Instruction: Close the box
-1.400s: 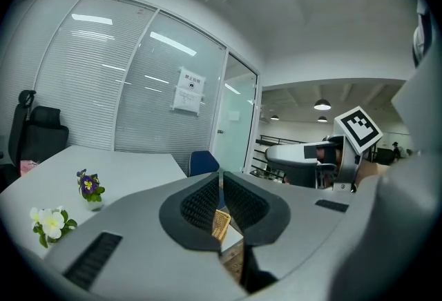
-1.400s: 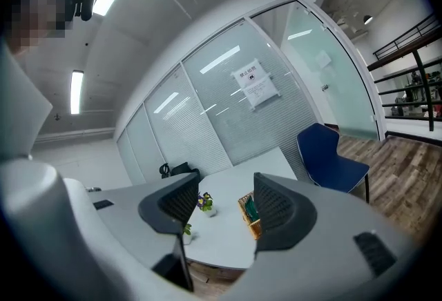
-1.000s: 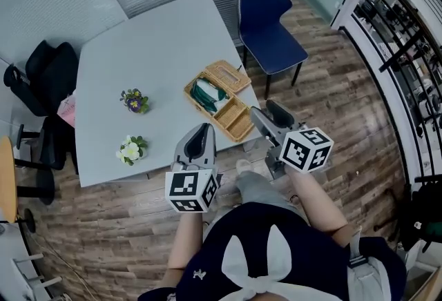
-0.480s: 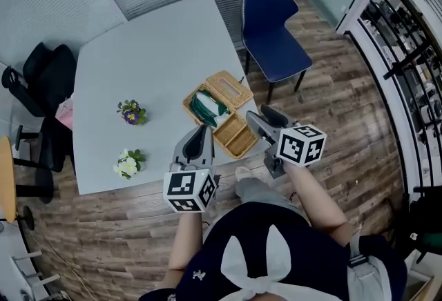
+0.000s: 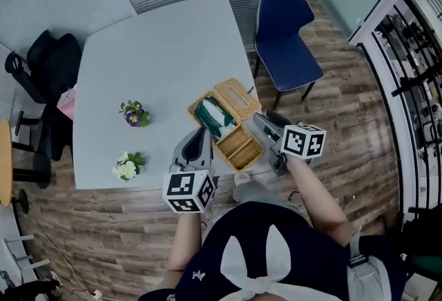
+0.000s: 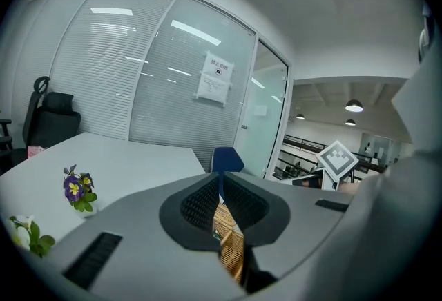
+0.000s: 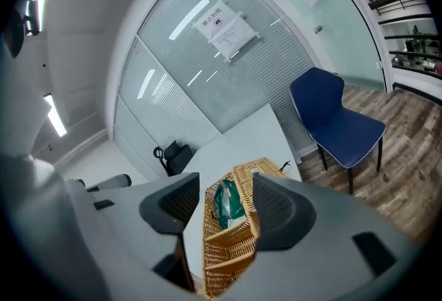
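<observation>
The wicker box (image 5: 231, 137) stands at the table's near right corner with its lid (image 5: 237, 98) swung open toward the far right. A green packet (image 5: 210, 115) lies in the box's far compartment; the near compartments look empty. My left gripper (image 5: 198, 135) is shut and points at the box's near left side, just short of it. My right gripper (image 5: 266, 121) is open beside the box's right edge, below the lid. In the right gripper view, the box (image 7: 231, 244) and green packet (image 7: 226, 201) show between the parted jaws. In the left gripper view, only a sliver of the box (image 6: 230, 246) shows.
A grey table (image 5: 159, 44) carries a purple flower sprig (image 5: 133, 113) and a white one (image 5: 128, 165) at the left. A blue chair (image 5: 283, 37) stands beyond the table's right corner, a black chair (image 5: 41, 79) at the far left. Wooden floor surrounds.
Both grippers have come closer to the box. The right one, earlier off the table's edge, now sits by the box's right side. The lid has stayed open.
</observation>
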### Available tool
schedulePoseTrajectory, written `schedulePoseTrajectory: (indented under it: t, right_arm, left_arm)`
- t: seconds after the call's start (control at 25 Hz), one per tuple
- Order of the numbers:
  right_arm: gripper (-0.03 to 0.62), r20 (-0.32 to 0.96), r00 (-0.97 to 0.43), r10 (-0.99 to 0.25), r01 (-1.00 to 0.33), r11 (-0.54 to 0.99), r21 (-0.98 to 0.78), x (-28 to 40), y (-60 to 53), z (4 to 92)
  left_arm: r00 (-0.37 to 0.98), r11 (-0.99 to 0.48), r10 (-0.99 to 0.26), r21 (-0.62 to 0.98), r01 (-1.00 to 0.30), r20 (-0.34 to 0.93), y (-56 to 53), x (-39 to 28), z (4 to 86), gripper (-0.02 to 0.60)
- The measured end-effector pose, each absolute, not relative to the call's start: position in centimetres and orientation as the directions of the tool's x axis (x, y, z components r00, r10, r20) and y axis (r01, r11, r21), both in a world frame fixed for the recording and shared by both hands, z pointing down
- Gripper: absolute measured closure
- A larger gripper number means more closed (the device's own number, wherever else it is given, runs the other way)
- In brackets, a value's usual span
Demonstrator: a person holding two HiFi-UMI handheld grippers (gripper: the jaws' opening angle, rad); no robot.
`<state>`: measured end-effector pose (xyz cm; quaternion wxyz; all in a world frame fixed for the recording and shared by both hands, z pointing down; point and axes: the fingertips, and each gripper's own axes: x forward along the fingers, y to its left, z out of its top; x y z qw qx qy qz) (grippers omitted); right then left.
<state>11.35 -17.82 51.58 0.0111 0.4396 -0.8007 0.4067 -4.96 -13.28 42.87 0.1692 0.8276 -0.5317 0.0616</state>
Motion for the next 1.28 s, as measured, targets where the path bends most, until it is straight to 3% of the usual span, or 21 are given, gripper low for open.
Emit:
schedulePoseTrajectory:
  t: [0.6, 1.28]
  right_arm:
    - [0.365, 0.441, -0.649, -0.620, -0.562, -0.001, -0.827, 13.4, -22.1, 60.5]
    - [0.367, 0.471, -0.652, -0.593, -0.400, -0.259, -0.879, 13.9, -24.5, 67.5]
  left_arm:
    - [0.352, -0.297, -0.886, 0.215, -0.930, 0.301, -15.6, -5.9, 44.2, 0.546]
    - [0.340, -0.278, -0.871, 0.215, -0.936, 0.355, -16.3, -5.5, 46.0, 0.546]
